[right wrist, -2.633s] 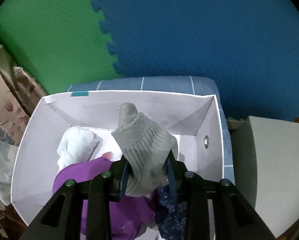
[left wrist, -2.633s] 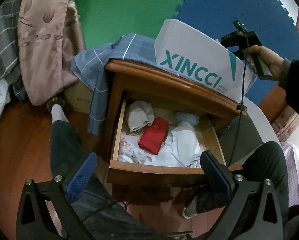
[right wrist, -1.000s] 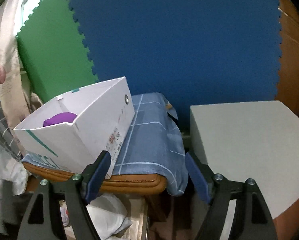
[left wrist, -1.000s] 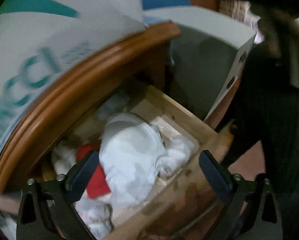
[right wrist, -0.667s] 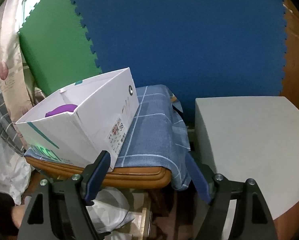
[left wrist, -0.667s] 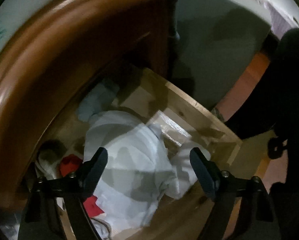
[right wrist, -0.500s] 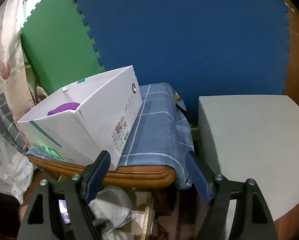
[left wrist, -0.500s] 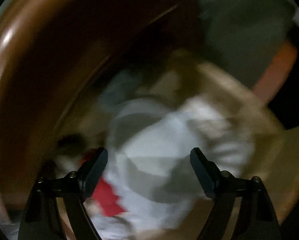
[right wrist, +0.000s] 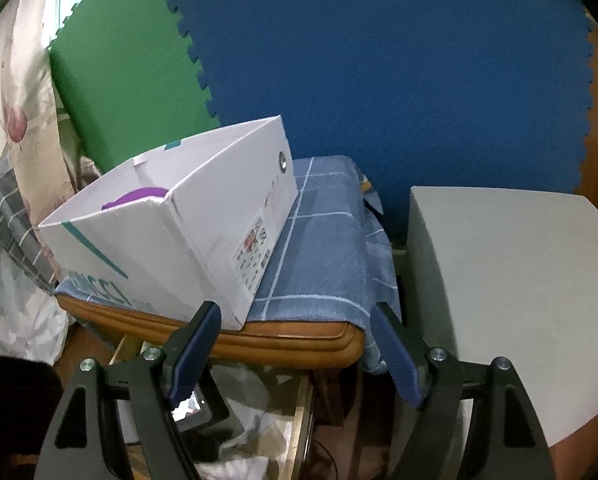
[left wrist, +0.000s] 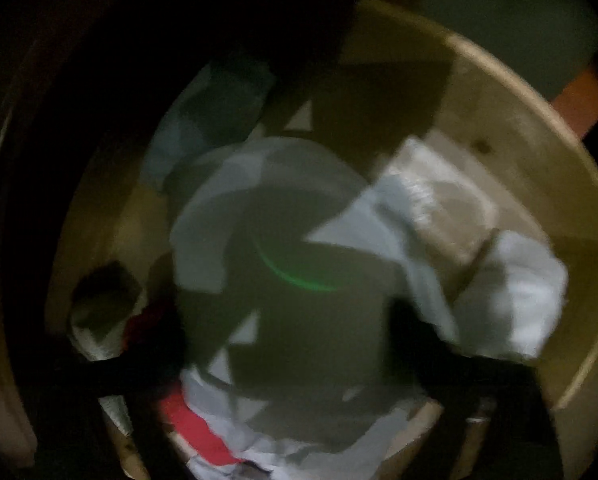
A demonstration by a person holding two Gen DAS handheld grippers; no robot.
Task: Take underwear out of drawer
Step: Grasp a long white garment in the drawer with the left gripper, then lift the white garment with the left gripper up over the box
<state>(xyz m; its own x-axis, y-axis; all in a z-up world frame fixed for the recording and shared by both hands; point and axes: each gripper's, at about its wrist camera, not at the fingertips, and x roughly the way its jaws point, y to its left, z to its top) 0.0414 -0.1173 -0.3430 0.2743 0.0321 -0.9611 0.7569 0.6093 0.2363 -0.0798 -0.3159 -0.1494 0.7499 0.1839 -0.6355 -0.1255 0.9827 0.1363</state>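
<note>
- While the white underwear (left wrist: 299, 208) lies inside the wooden drawer (left wrist: 531, 168), nothing of this piece is out yet.
- Left gripper (left wrist: 287, 344): jaws have just been closing around that cloth; blur hides whether they pinch it.
- Right gripper (right wrist: 295, 354) hangs spread and empty before the nightstand.
- White box (right wrist: 171, 240) on top already holds purple fabric; lifting and dropping remain.

White box (right wrist: 147, 240) with teal stripe on blue checked cloth (right wrist: 323, 248).
</note>
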